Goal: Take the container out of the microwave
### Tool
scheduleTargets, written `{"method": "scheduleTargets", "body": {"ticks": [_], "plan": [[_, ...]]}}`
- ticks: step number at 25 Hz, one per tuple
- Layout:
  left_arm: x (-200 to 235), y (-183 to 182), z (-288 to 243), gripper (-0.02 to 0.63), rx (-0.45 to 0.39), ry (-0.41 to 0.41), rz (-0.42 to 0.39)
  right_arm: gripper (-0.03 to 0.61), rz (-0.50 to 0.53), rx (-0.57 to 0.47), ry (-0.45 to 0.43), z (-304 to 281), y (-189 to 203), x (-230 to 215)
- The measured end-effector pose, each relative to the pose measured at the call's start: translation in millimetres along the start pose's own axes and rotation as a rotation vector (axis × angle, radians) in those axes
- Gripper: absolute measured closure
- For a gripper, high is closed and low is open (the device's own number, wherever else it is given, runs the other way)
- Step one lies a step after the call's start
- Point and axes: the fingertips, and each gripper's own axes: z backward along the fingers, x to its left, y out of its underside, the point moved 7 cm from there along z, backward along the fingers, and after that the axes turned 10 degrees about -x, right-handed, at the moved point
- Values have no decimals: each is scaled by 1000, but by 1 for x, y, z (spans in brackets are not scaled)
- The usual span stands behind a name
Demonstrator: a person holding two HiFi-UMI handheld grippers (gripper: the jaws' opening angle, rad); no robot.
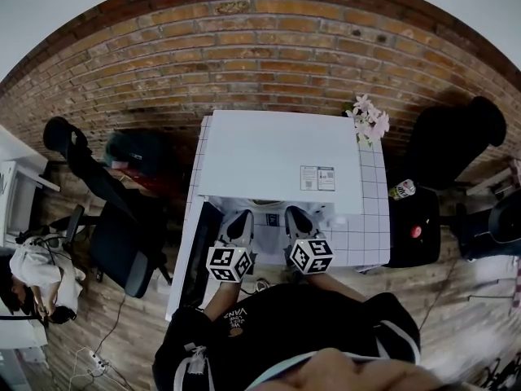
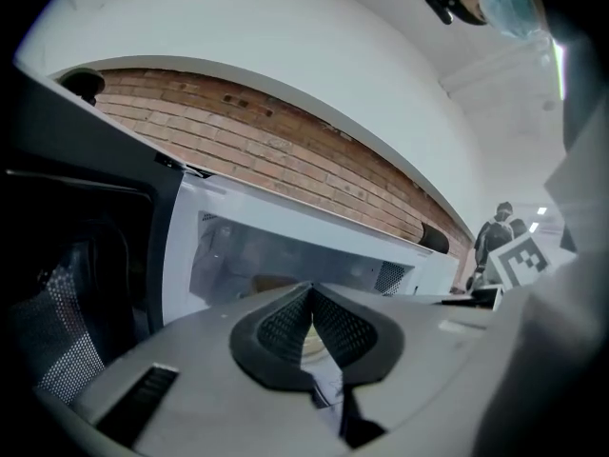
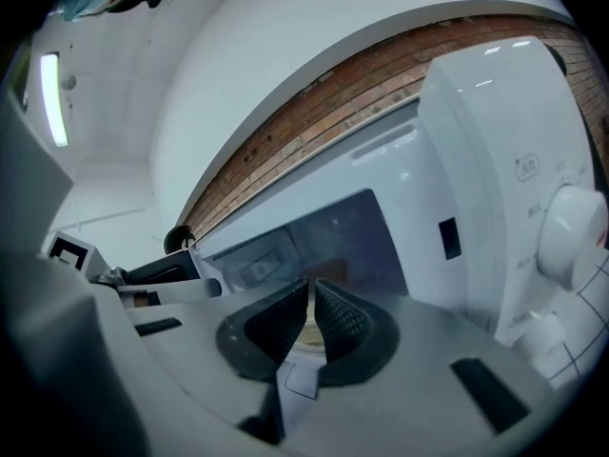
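Head view is showing my left gripper (image 1: 239, 220) and right gripper (image 1: 295, 216) pointing side by side at 12 o'clock into the microwave (image 1: 277, 157), its door (image 1: 201, 255) hanging open at 9 o'clock. Both claws are pinching to a slit, I am judging on the pale container (image 3: 310, 335) rim at the cavity mouth, one each side for balance. A white tiled table (image 1: 371, 218) is carrying everything, and a brick wall (image 1: 244, 55) is standing behind.

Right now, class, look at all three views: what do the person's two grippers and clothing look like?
Both the left gripper and right gripper have pale grey bodies, each carrying a cube of black-and-white square markers. Their pads are black, with a fine mesh texture. The person wears a black top with white lettering.
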Motion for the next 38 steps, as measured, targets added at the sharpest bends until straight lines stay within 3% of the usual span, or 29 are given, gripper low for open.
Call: {"method": "scheduleTargets", "body": {"ticks": [6,12,15,18,21,25,38], "plan": [[7,4,-13,603,8,-19,-2,572,-2,9,23,-10,6,-1],[16,13,-25,601,37,-39,45,569,-36,19,46,-16,12,-7],[17,18,-31,595,51,-47,87,475,-60,17,67,-20,15,-9],[20,25,-36,481,85,-62,118,443,-75,26,77,-25,19,-10],[23,31,-41,419,118,-77,137,417,-90,23,83,-30,21,-10],[28,36,-47,392,122,-91,185,376,-137,11,104,-38,27,-13],[43,51,-75,353,146,-136,276,364,-248,17,165,-59,39,-27]]}}
